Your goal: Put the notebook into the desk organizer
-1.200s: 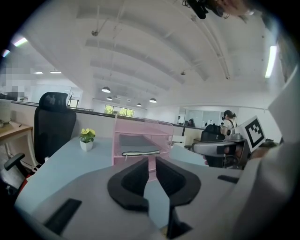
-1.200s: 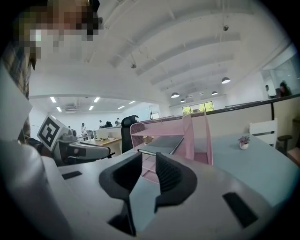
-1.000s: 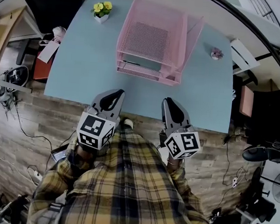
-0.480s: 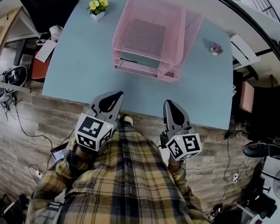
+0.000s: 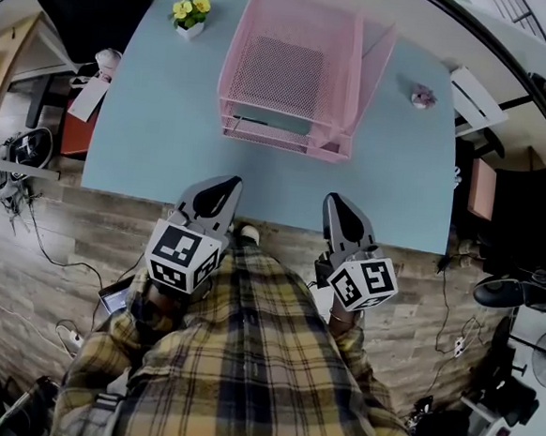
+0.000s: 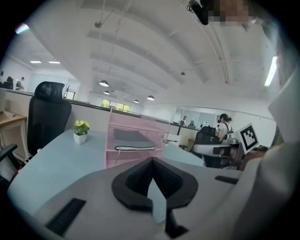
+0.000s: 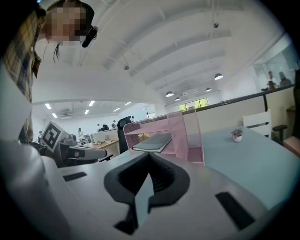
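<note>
Left to right: a flower pot [image 5: 192,15] is standing at the far left corner of the desk [image 5: 156,147]. The left gripper [image 5: 225,183] is hovering over the desk's near edge. Its own view is showing the jaws pressed together with nothing between them, only bare desk beyond. The pink organizer [image 5: 281,143] is sitting at the middle of the desk's far side, well apart from both grippers. The notebook [image 6: 135,147] is lying flat on its middle shelf, under the mesh top tray, wholly inside the frame. The right gripper [image 5: 337,201] is hanging beside the left one at the same near edge, its jaws likewise closed up and empty. A small plant [image 5: 423,98] is standing alone toward the far right. Against the two earlier head views, almost nothing is changing. Both grippers are keeping to the near edge, the right one showing only a slight shift, and the organizer and notebook are lying just as they did. The small displacement of the desk in the picture is looking like head movement. Judged from this, the placing step is already done, and the person is holding both grippers back, shut and idle, with nothing left to carry.
</note>
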